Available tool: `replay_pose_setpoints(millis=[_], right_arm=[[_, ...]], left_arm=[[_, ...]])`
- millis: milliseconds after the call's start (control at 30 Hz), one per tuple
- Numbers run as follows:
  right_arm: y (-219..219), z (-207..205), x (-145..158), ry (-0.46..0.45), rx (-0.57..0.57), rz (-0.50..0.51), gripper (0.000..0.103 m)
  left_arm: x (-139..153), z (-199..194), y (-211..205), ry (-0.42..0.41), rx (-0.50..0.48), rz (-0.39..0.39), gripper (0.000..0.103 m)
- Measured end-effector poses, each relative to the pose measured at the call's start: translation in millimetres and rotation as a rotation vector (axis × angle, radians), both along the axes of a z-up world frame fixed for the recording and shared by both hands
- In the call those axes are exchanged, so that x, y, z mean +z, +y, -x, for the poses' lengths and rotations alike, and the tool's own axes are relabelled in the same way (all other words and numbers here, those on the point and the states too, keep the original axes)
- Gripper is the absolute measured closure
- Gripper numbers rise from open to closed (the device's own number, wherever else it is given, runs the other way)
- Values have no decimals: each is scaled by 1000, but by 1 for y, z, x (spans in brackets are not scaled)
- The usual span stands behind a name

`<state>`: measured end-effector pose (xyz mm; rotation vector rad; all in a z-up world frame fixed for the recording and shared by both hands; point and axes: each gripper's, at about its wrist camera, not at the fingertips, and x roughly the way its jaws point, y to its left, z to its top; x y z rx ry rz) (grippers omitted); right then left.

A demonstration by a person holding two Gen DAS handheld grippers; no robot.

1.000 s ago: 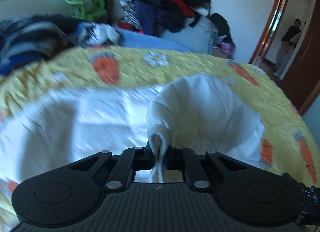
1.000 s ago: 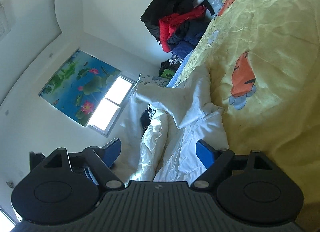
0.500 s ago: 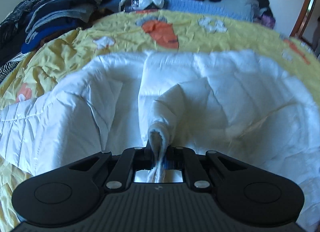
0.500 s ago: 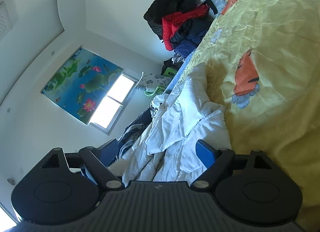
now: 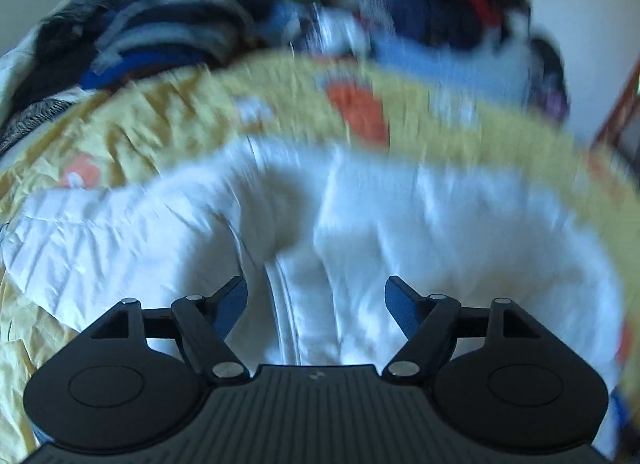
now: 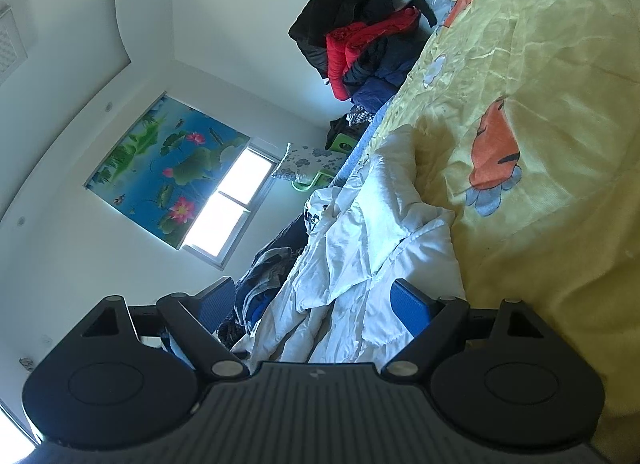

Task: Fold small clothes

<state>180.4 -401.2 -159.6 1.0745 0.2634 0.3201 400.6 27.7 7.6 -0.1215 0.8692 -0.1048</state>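
With the left tongs (image 5: 316, 304) having just opened to release the white padded garment (image 5: 400, 224), now lying partly folded at 12 o'clock on the yellow bedspread (image 5: 168, 120), the right tongs (image 6: 310, 306) stand released, leaving further folds.

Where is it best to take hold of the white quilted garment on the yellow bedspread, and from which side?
Probably the white quilted garment's seamed edge, from above: it forms a raised ridge between the open left tool's pads.
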Motion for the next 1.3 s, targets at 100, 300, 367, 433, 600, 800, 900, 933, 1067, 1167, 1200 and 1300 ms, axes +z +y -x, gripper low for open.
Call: replay_pose_setpoints(millis=[100,300,367,433,600,800,900,933,1067,1167,1200,1300], right_arm=[[0,0,0,0,1,1,14],[-1,0,-1,-4,1,-8,14],[-1,1,0,-5,1,-10,14],[-1,0,-1,-5,2,-8,14],[-4,1,6,48,-25,-3,17],[12,-43,80,-8,38,160,5],[30,-95,103,27,124,235,4],[34,-112,105,54,132,257,4],[40,-169,84,286,91,459,7],[30,-177,51,359,93,492,14],[26,-172,46,315,91,474,14],[20,-170,41,287,94,431,14]], left_arm=[[20,9,-1,-94,1,48,27],[-11,6,-41,-86,-84,59,27],[-33,-1,-50,-40,-88,51,27],[-59,-8,-54,13,-78,30,27],[-99,-1,-55,-69,-106,-32,14],[-109,13,-57,-187,-113,-49,13],[-111,17,-55,-211,-111,-40,12],[-111,17,-55,-212,-112,-36,12],[-112,18,-51,-220,-115,-12,12],[-113,16,-48,-218,-120,7,10],[-113,15,-48,-218,-121,13,9],[-114,12,-46,-215,-125,30,6]])
